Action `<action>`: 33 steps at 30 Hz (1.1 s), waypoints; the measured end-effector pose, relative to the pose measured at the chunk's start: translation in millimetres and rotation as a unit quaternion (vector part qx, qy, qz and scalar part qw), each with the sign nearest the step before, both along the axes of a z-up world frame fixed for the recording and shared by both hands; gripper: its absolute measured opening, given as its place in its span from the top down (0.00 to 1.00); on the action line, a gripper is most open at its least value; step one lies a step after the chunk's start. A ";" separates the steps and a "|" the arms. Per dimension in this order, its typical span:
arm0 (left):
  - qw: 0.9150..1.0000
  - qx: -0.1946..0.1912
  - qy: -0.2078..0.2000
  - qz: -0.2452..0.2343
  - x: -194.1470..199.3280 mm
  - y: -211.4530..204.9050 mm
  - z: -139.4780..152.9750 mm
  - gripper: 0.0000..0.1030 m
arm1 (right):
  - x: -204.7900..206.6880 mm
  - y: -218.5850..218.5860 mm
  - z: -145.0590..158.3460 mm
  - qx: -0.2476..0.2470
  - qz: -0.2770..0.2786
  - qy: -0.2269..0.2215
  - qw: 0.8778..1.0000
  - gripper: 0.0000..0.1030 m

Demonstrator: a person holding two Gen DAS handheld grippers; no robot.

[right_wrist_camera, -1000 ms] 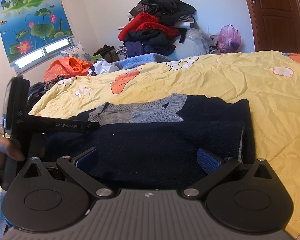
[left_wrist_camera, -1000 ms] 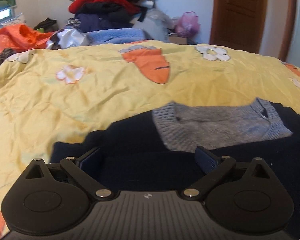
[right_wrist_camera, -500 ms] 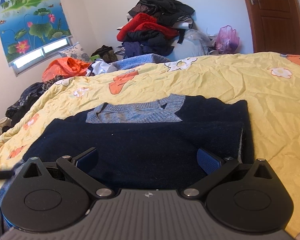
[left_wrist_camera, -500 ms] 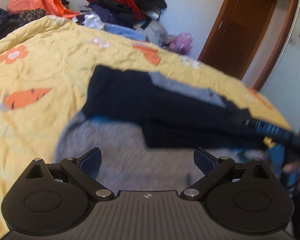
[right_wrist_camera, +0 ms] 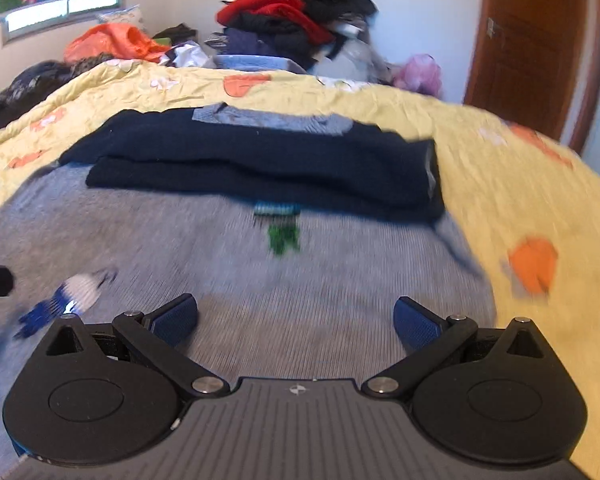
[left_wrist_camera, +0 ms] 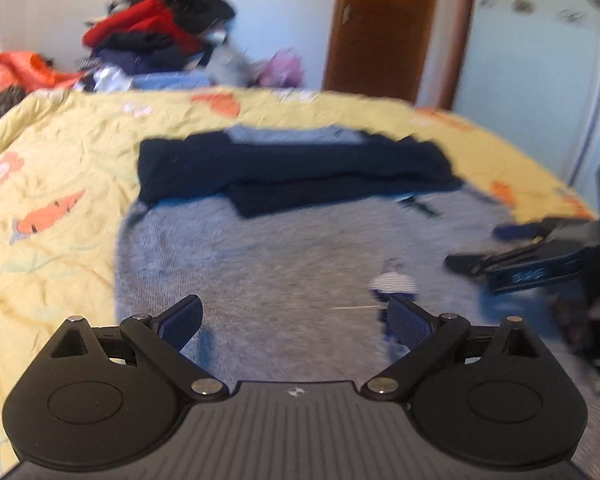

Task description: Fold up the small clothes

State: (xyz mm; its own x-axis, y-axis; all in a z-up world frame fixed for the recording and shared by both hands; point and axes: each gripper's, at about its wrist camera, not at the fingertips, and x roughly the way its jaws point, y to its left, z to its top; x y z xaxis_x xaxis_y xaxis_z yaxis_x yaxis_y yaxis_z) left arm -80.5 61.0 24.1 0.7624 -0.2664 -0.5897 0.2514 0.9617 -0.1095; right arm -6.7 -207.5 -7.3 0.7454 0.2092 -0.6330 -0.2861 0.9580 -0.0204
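Both wrist views face low across the bed (left_wrist_camera: 60, 152), sharing the navy sweater (right_wrist_camera: 260, 156).

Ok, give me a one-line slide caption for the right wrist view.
Open right hand-held gripper over a grey knit garment, the folded navy sweater behind it on the yellow quilt.

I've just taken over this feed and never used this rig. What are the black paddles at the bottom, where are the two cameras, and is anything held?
Each picture comes from a camera on a handheld gripper, looking along its fingers. The black paddles are the left gripper and right gripper; both are open and hold nothing. On the yellow quilt lies a grey garment, apparently a sweater, spread flat, with a folded navy sweater on its far end. The left view also shows the other gripper at its right edge.
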 end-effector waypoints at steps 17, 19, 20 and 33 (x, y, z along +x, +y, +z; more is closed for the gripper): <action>0.997 0.057 0.029 0.037 11.0 -32.8 -28.4 0.00 | -12.3 -3.4 -4.1 0.010 -0.027 -0.004 1.000 0.00; 0.997 0.054 0.029 0.040 10.9 -31.1 -28.9 0.00 | -19.4 -3.5 -1.8 0.011 -0.049 0.002 0.999 0.00; 0.997 0.055 0.028 0.040 10.3 -31.1 -29.1 0.00 | -25.9 -3.6 -1.0 0.012 -0.060 0.006 0.998 0.00; 0.996 0.057 0.026 0.056 10.5 -33.1 -28.7 0.00 | -52.5 -4.0 -4.9 0.012 -0.060 -0.004 0.998 0.00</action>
State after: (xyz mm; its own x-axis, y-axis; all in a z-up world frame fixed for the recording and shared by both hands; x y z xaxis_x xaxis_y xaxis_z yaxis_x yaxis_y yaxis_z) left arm -70.0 28.0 -4.5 0.7519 -0.1099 -0.6500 0.1378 0.9904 -0.0080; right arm -59.2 -211.6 -12.1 0.7709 0.1327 -0.6230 -0.1686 0.9857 0.0013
